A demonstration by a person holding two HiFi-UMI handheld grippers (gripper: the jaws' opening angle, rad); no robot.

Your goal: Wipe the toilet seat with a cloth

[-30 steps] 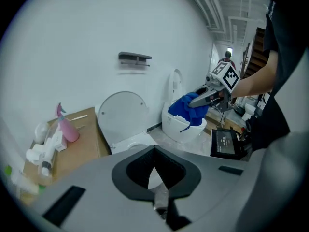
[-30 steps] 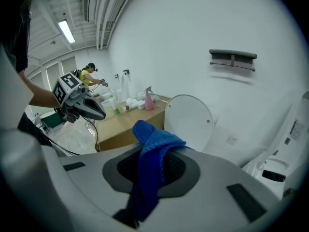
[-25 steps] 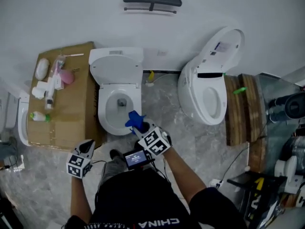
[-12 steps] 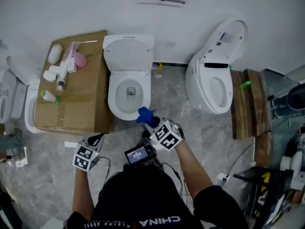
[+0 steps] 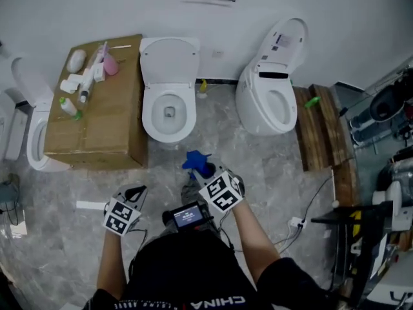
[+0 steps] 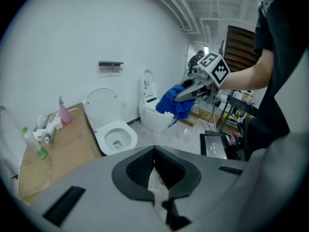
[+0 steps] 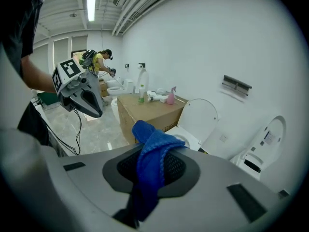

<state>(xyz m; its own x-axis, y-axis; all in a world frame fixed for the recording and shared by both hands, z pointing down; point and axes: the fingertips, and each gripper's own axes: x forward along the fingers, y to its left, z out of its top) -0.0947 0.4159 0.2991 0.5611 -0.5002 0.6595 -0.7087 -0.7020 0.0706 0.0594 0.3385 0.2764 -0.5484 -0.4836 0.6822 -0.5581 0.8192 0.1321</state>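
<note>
Right tool (image 5: 206,174) clamped on blue cloth (image 5: 195,162), left tool (image 5: 134,194) together, empty; we should lay cloth flat on toilet seat (image 5: 150,116), still well apart.

Blue cloth (image 5: 195,163) bunched, apart frm toilet seat (image 5: 150,115)

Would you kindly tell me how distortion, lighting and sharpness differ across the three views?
Head view: even soft light, faint shadows, the white open-lidded toilet crisp. Left gripper view: strong fisheye, dark rounded corners, straight lines bowed. Right gripper view: same fisheye; the ceiling strip light glares, the blue woven cloth sharp up close.
</note>
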